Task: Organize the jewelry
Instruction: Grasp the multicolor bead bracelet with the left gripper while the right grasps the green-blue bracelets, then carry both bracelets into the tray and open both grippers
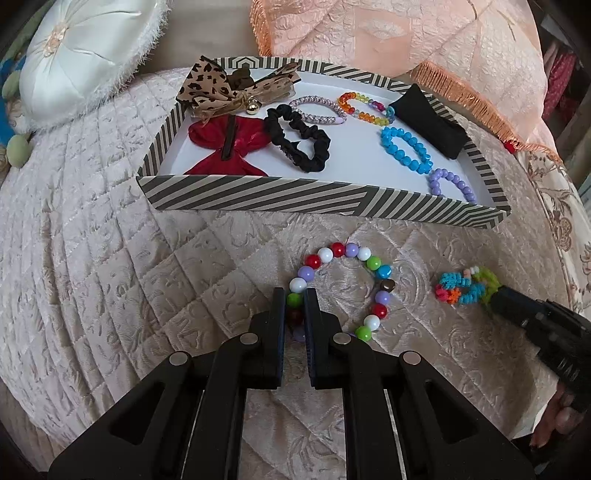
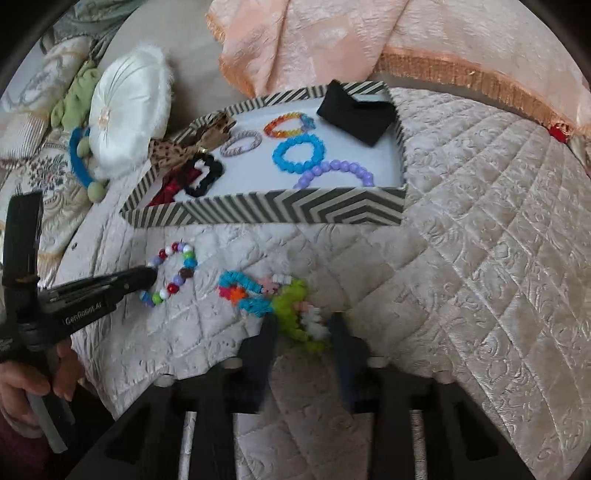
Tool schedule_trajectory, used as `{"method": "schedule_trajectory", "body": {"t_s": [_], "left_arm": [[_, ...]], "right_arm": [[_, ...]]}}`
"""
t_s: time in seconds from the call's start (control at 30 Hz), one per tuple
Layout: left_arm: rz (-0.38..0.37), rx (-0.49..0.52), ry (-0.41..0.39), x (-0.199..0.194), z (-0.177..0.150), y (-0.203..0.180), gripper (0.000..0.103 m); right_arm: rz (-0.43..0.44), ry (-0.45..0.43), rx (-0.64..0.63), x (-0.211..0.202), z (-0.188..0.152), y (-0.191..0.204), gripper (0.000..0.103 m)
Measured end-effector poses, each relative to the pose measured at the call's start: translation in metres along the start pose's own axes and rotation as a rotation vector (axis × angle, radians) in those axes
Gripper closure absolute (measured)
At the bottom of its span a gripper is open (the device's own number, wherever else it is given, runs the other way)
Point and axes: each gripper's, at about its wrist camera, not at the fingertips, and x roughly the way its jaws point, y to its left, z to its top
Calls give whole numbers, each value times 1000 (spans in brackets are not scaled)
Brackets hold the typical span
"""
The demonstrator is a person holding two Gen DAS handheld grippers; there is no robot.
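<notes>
A multicoloured bead bracelet (image 1: 343, 288) lies on the quilted bed in front of the striped tray (image 1: 325, 197). My left gripper (image 1: 295, 295) is shut on its left side, pinching a green bead. The bracelet also shows in the right wrist view (image 2: 173, 273), with the left gripper (image 2: 146, 277) at it. A fuzzy woven bracelet (image 2: 273, 299) of blue, green and orange lies to the right. My right gripper (image 2: 303, 325) is open with its blurred fingers on either side of the bracelet's near end. It also shows in the left wrist view (image 1: 467, 286).
The tray (image 2: 266, 210) holds a red bow (image 1: 225, 147), leopard bow (image 1: 221, 86), black scrunchie (image 1: 299, 138), blue (image 1: 406, 147), purple (image 1: 452, 182) and rainbow (image 1: 364, 105) bracelets, and a black pouch (image 1: 428, 120). A white cushion (image 1: 85, 59) and peach throw (image 1: 406, 33) lie behind.
</notes>
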Motion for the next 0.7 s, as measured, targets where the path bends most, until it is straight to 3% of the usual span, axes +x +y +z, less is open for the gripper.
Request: {"method": "schedule_trajectory", "body": {"t_s": [0.2,0.4,0.7], "left_arm": [[-9,11,-34,-17,1,-3,95],[-21,21,-78,-43,7,-3,95],[-16,51,-135,-79,14,-7,95]], "right_arm": [[72,-99,4,-29,5,7,91],[125,-134,32,-43,11,11,91],[145,-202,-3,-82,22,27,91]]}}
